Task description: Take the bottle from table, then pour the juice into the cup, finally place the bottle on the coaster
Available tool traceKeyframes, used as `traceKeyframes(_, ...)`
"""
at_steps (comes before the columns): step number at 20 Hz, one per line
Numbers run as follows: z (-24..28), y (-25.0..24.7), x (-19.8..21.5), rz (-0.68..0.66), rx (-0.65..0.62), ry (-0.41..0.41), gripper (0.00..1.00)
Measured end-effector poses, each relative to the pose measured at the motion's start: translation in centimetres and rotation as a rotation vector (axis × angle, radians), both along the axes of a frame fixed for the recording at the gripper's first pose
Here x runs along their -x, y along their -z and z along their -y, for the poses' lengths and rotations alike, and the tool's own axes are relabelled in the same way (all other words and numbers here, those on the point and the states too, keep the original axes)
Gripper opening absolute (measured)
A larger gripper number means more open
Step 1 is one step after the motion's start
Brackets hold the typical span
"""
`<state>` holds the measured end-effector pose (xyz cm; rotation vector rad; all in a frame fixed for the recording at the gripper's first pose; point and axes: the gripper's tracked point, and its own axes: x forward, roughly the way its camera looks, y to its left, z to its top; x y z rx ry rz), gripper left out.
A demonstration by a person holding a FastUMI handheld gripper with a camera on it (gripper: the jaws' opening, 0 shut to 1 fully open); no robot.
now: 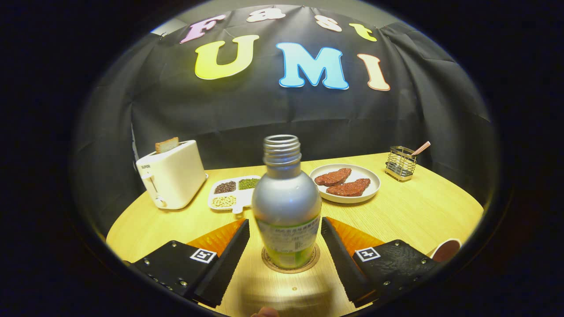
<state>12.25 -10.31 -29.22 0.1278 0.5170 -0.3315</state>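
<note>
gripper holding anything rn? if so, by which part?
Nothing held. The gripper is open, its fingers apart from the bottle, which stands upright on the coaster between them.

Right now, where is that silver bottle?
In the gripper view the bottle stands upright on the round coaster on the table, between the open tool's fingers, which stand apart from it.

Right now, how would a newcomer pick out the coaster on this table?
Start at the wooden table, then find the silver bottle standing upright between the fingers of the open hand-held gripper. The coaster is the flat round disc under that bottle, far smaller than the white plate of meat beyond.
</note>
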Motion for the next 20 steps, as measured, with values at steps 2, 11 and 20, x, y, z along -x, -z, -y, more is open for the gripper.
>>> traceKeyframes(2, -0.3, -2.3, 0.9, 0.024, 0.011, -0.024, 0.99)
traceKeyframes(11, -4.1, -14.1, 3.7, 0.217, 0.005, -0.139, 0.98)
traceKeyframes(20, -7.0, -19.9, 8.3, 0.313, 0.02, -0.244, 0.98)
